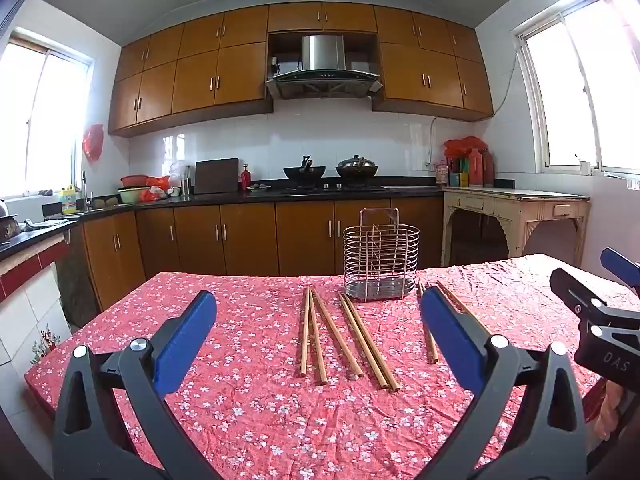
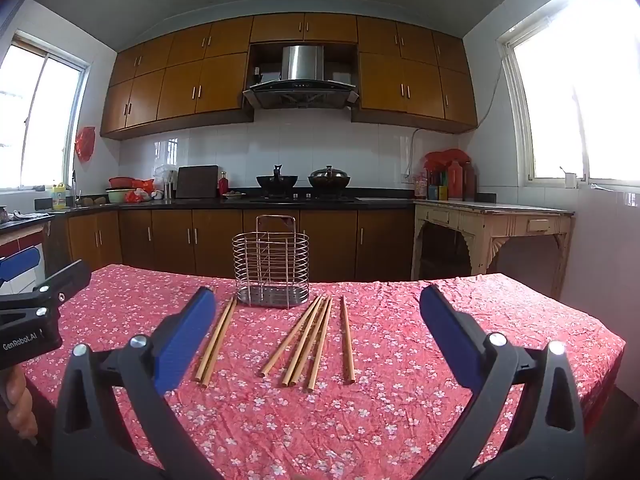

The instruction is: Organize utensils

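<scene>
Several wooden chopsticks (image 1: pixel 348 336) lie loose on the red flowered tablecloth (image 1: pixel 248 408), their tips pointing toward an empty wire utensil holder (image 1: pixel 381 260) standing upright at the table's far side. My left gripper (image 1: pixel 318 320) hovers open above the near part of the table, nothing between its blue pads; more chopsticks (image 1: pixel 430 336) are partly hidden behind its right finger. In the right wrist view the chopsticks (image 2: pixel 304 340) and the holder (image 2: pixel 272 268) lie ahead, and my right gripper (image 2: pixel 318 320) is open and empty too. The left gripper's body (image 2: pixel 32 320) shows at that view's left edge.
Behind the table runs a dark kitchen counter (image 1: pixel 280 194) with two woks on a stove (image 1: pixel 332 172), bottles and bowls. A pale wooden side table (image 1: pixel 516 208) stands at the right under a window. The table's far edge (image 1: pixel 240 276) is just behind the holder.
</scene>
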`<state>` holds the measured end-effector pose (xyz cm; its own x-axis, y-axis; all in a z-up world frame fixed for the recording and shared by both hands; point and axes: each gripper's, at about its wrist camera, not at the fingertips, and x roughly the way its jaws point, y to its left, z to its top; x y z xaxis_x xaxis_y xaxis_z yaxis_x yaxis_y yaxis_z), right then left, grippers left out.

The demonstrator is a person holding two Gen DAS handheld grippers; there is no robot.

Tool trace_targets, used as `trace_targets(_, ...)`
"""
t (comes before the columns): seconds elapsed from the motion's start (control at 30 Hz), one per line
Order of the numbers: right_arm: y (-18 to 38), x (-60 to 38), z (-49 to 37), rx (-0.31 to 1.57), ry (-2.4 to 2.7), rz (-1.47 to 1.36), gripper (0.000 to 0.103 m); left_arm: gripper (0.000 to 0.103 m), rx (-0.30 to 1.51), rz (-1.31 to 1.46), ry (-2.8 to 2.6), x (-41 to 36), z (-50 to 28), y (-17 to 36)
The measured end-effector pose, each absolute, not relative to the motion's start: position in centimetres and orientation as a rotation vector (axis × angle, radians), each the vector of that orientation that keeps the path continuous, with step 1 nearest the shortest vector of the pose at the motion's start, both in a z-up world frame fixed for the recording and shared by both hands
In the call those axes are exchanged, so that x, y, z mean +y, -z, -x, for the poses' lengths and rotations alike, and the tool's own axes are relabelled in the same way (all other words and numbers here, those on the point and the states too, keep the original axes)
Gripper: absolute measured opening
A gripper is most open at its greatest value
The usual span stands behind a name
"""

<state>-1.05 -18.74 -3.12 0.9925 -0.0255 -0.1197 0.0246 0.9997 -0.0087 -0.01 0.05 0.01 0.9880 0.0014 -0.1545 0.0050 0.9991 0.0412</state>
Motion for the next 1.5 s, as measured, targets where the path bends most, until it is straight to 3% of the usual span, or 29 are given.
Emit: trace_targets(1.5, 4.3, -18.7, 0.5, 0.128, 0.022, -0.015, 0.099, 0.101, 0.163, -0.036, 0.002, -0.2, -0.3, 0.5)
